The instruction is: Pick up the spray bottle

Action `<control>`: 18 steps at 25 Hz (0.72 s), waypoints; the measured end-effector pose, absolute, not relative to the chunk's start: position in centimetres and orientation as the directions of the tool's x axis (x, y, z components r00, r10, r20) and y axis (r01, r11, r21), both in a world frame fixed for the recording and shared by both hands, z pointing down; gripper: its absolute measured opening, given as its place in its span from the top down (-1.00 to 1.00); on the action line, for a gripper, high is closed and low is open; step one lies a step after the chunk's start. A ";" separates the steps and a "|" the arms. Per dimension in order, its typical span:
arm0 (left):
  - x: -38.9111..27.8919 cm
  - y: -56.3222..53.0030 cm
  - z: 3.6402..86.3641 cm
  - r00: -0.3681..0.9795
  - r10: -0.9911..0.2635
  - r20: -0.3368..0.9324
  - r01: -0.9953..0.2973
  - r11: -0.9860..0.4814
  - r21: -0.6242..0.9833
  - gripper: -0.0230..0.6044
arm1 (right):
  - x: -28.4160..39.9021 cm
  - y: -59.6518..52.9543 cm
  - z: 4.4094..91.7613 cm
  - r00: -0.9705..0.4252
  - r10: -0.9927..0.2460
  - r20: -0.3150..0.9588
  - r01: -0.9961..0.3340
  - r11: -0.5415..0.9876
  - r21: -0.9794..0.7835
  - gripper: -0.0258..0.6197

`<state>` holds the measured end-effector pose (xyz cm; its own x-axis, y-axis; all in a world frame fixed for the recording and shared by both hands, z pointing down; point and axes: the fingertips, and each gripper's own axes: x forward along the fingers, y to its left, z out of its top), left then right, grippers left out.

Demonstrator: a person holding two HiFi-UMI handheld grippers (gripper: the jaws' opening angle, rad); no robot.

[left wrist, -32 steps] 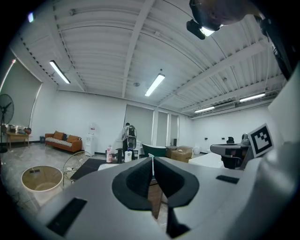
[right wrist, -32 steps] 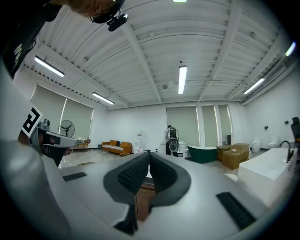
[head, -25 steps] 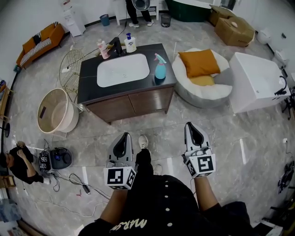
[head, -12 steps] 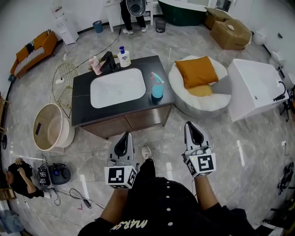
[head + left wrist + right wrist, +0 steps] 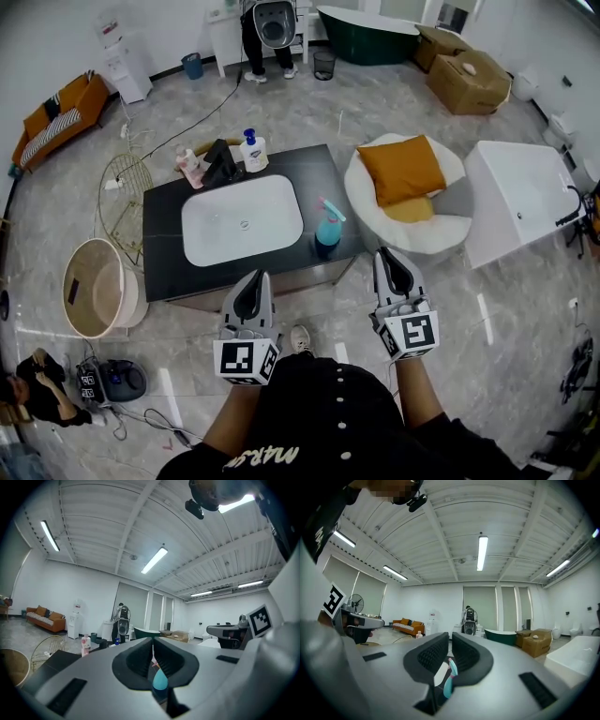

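**Item: spray bottle [image 5: 327, 228].** Teal body, pink trigger head, upright on the dark counter [image 5: 169, 258]. It stands near the front right corner, at about 4 o'clock from the white basin [image 5: 242, 220] and close to the counter's front edge.

**Left gripper [image 5: 256, 275].** Fingers closed together, nothing held. In the head view the bottle lies at about 2 o'clock from its tips, well apart. In the left gripper view the bottle shows only as a sliver through the slit between the fingers, beyond them and not gripped.

**Right gripper [image 5: 387, 252].** Fingers closed, nothing held. The bottle lies at about 10 o'clock from its tips, nearer than to the left gripper but not touching. The right gripper view likewise shows the bottle through the narrow gap, beyond the fingers.

**Other items on counter.** Pump bottle [image 5: 252, 150], pink bottle [image 5: 190, 167] and black tap [image 5: 221, 164], all at the far side, at 11 to 12 o'clock from the basin.

**Hazards (judged).**
- Closed fingers reaching the bottle would shove rather than grasp. Upright and narrow, it would likely topple.
- It stands near the edge, so a sideways knock could send it to the floor, or towards 10 o'clock into the basin.
- A grip high on the trigger head may slip or set off the spray; the body looks the safer hold.
- Both grippers converging on it could clash.
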<state>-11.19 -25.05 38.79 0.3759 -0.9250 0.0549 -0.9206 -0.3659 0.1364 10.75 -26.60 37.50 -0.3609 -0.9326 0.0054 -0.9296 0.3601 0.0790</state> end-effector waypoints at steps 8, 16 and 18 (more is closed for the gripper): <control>-11.3 -29.8 41.0 0.415 -0.903 0.107 -0.903 -0.395 0.168 0.87 | 10.1 -31.3 39.1 -0.352 -0.934 0.058 -0.931 0.356 0.079 0.89; -10.5 -31.1 42.9 0.418 -0.893 0.165 -0.902 -0.386 0.193 0.87 | 9.9 -34.2 42.7 -0.433 -0.894 0.113 -0.898 0.439 0.032 0.51; -10.5 -31.5 43.8 0.403 -0.896 0.189 -0.909 -0.368 0.194 0.87 | 9.7 -35.6 44.4 -0.470 -0.872 0.135 -0.880 0.476 0.013 0.37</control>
